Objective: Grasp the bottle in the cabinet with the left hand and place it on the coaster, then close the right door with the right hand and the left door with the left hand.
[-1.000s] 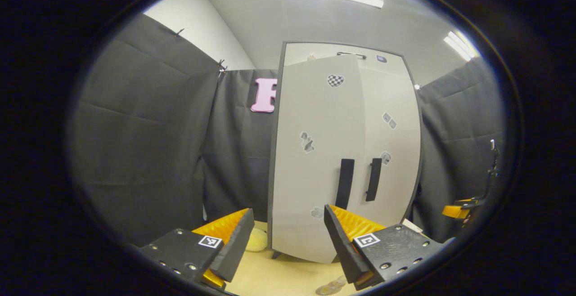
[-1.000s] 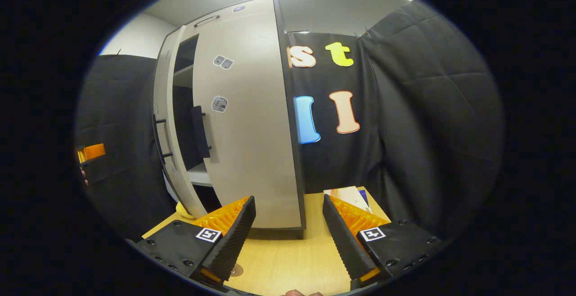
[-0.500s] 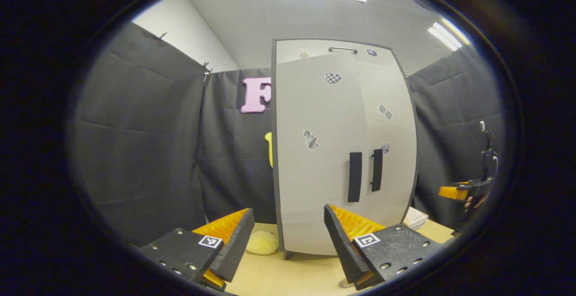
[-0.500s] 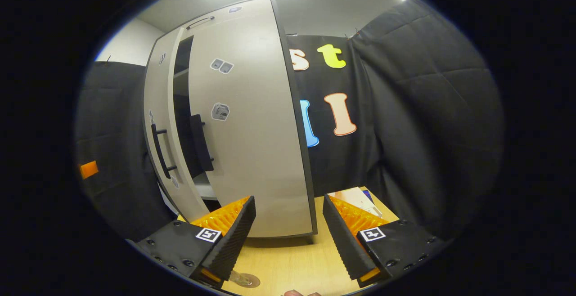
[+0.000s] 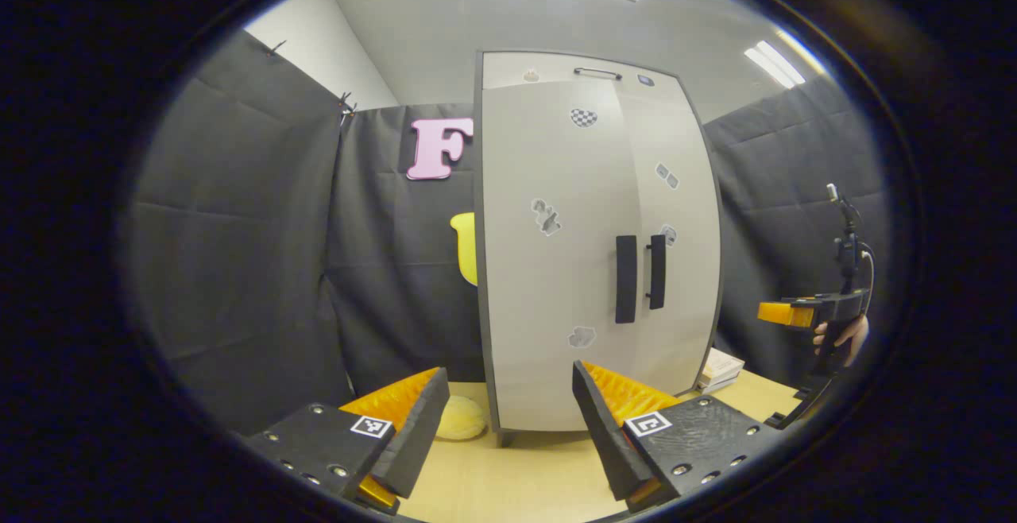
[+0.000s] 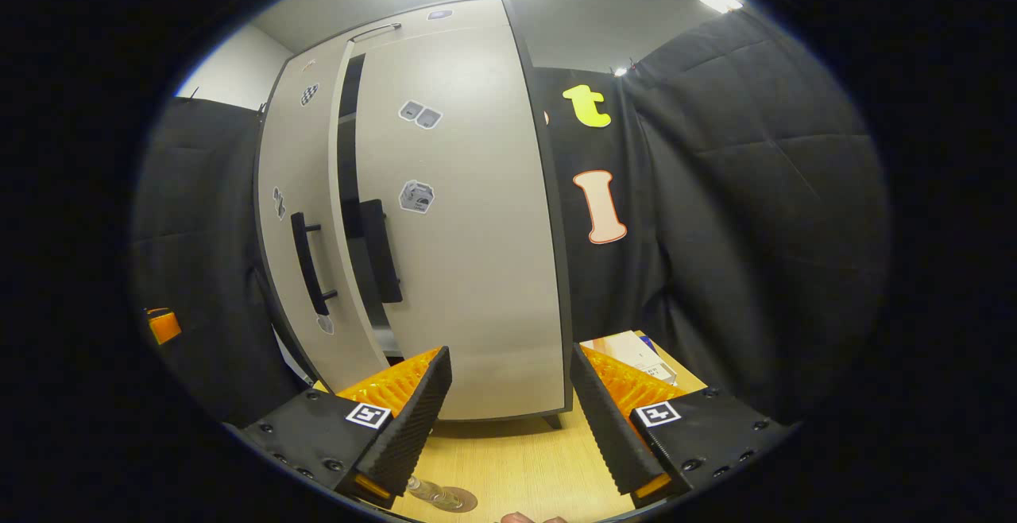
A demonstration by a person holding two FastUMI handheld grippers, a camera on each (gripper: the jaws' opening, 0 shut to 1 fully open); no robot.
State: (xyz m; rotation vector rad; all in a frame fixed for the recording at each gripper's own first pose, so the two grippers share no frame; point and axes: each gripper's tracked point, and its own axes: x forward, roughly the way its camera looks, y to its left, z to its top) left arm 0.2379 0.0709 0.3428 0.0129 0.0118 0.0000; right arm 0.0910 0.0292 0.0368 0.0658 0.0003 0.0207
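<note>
The pale grey cabinet (image 5: 556, 269) stands on the wooden table. In the right gripper view its left door (image 6: 298, 189) is still a little ajar, with a narrow dark gap beside the right door (image 6: 469, 229). Both doors carry a black handle (image 5: 626, 279) near the middle seam. My left gripper (image 5: 504, 435) is open in front of the cabinet, touching nothing. My right gripper (image 6: 508, 428) is open too, off to the cabinet's right side. A clear bottle (image 6: 429, 491) sits on the round brown coaster (image 6: 461, 500), partly hidden by a finger.
A yellow soft object (image 5: 461, 418) lies by the cabinet's left foot. A stack of books (image 5: 719, 368) rests on the table to the cabinet's right. Black cloth walls close the booth on all sides. A hand (image 5: 842, 336) holds the other gripper at far right.
The left door has swung inward, and the gap between the doors has narrowed to a slit. The cabinet looks farther from my left gripper. Both grippers stayed open.
</note>
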